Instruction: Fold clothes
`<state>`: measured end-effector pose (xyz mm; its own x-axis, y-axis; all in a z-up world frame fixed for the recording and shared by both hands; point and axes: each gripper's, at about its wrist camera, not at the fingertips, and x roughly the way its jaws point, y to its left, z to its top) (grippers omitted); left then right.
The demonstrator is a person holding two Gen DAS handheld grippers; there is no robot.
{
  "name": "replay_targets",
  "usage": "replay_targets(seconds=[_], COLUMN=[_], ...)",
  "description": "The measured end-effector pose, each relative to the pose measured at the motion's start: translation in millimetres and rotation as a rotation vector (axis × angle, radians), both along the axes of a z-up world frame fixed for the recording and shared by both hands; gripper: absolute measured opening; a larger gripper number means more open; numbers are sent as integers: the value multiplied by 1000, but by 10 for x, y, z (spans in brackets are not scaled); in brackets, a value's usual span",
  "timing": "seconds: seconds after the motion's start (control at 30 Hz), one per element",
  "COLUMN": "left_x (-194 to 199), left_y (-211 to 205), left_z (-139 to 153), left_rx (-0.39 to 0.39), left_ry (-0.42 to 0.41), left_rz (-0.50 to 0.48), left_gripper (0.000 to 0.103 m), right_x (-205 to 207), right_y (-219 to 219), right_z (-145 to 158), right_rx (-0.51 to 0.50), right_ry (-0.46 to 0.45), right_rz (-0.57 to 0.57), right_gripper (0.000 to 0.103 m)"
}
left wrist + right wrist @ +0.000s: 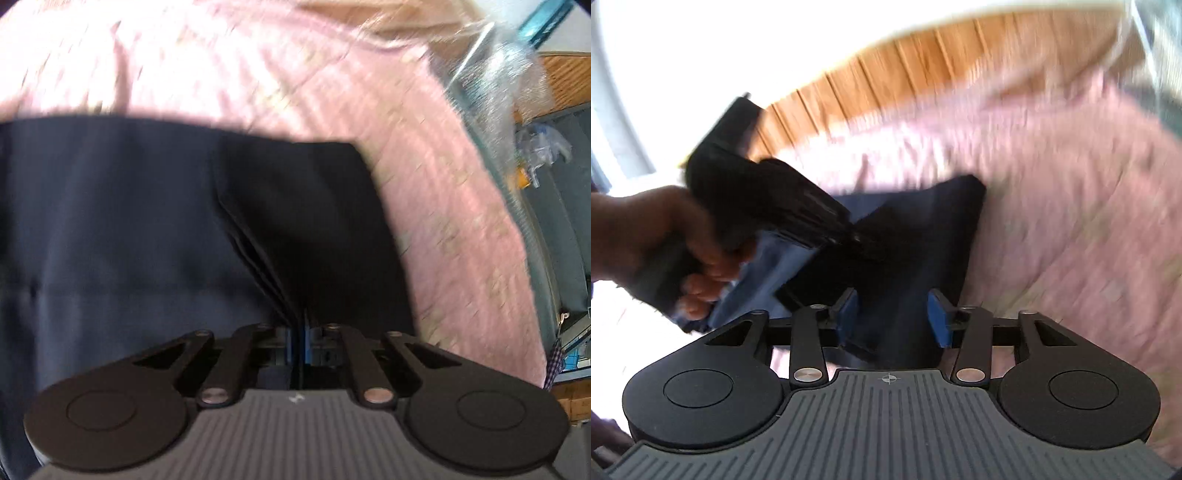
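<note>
Right at the lens in the left wrist view we see our left claw (pixel 297 345) with its blue pads (pixel 291 345) pressed together on a bunched fold of the navy garment (pixel 129 229), several stacked layers of cloth running straight into the pinch. That dark fabric fills the left and centre of this view and lies on a pink quilted bedspread (pixel 424 177), which curves around it at the top and right. Past the bed's right edge we make out clear plastic wrapping (pixel 506 70) and a strip of wooden floor (pixel 565 81), all motion-blurred. From the right wrist view, our right claw (pixel 892 317) stands wide apart, blue pads (pixel 938 321) on either side of the navy garment (pixel 923 229) with visible gaps, so it grips nothing; the cloth lies beneath and between the fingers on the same pink bedspread (pixel 1071 221). Upper left there, our left hand (pixel 665 236) grips the handle of the other tool, whose black body (pixel 764 199) reaches down to the garment's near-left part. Wooden floor (pixel 886 74) shows beyond the bed. Both views are smeared, so seams and garment type we cannot tell.
</note>
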<state>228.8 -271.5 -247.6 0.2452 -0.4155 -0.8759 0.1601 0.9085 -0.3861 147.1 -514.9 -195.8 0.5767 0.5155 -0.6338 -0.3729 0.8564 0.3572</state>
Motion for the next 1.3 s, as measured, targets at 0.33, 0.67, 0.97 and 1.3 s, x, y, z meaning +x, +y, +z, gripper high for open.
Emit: replay_targets(seconds=[0.33,0.67,0.97,1.3], left_x=[-278,68,0,-93], left_y=[130,-201,665,1599], left_z=[329,629,681,138], left_rx=[239,-214,-113,-97], left_ry=[-212,-113,-209,-104], left_rz=[88,-99,45,319], left_gripper=[77,82,10,21], right_x=[27,-212,-502,-28], right_y=[240,793,1387,1642], right_z=[-84,309,520,-126], right_rx=[-180,-347,-328,-183], right_ry=[36,-185,-394,37], right_rz=[-87,64,231,251], right_gripper=[67,4,29,32])
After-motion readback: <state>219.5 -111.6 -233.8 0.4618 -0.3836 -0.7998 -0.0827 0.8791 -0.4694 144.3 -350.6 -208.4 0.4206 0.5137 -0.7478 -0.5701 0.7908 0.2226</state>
